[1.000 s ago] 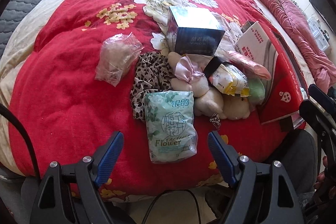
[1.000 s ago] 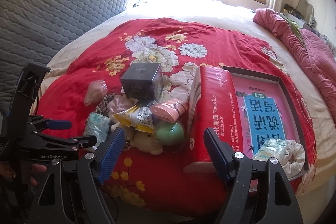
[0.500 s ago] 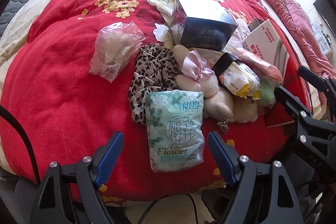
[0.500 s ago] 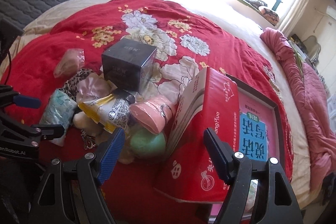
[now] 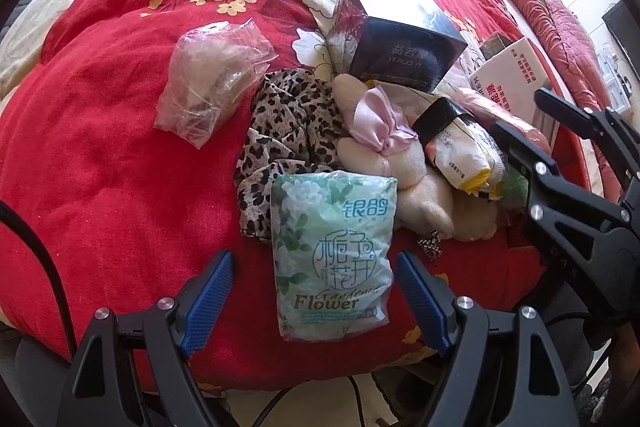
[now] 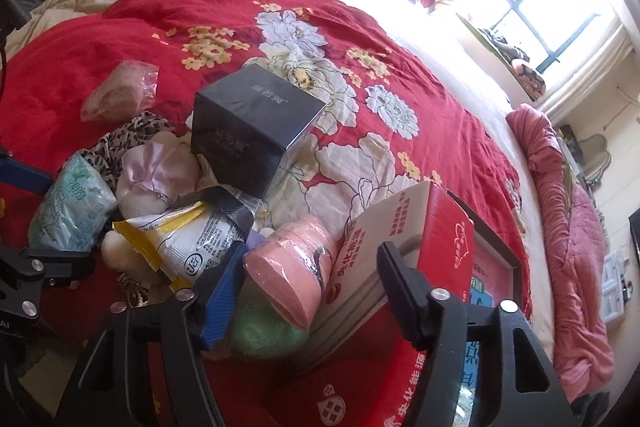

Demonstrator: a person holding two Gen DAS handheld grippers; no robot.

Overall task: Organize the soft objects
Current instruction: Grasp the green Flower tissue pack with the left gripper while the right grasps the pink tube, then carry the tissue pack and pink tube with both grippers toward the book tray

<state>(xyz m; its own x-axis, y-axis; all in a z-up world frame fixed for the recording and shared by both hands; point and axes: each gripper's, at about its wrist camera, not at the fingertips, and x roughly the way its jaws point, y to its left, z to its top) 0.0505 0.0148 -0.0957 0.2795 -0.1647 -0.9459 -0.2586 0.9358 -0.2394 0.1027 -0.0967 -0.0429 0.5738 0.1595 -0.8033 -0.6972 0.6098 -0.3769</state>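
Red floral bedspread (image 5: 100, 155) carries a heap of soft goods. Green tissue pack (image 5: 330, 259), crinkled plastic, gardenia print, lies flat between the wide-open jaws of the left gripper (image 5: 316, 291), untouched. Right gripper (image 6: 308, 291) jaws have just been closing, half-spread around a pink roll (image 6: 292, 275) in clear wrap above a green ball (image 6: 268, 331); contact unclear.

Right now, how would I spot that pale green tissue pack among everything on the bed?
Start at the red floral blanket and find the heap of things near its front edge. The pale green tissue pack lies at the near end of that heap, overlapping the leopard-print cloth and next to the cream plush toy. It alone shows white blossoms and the word Flower.
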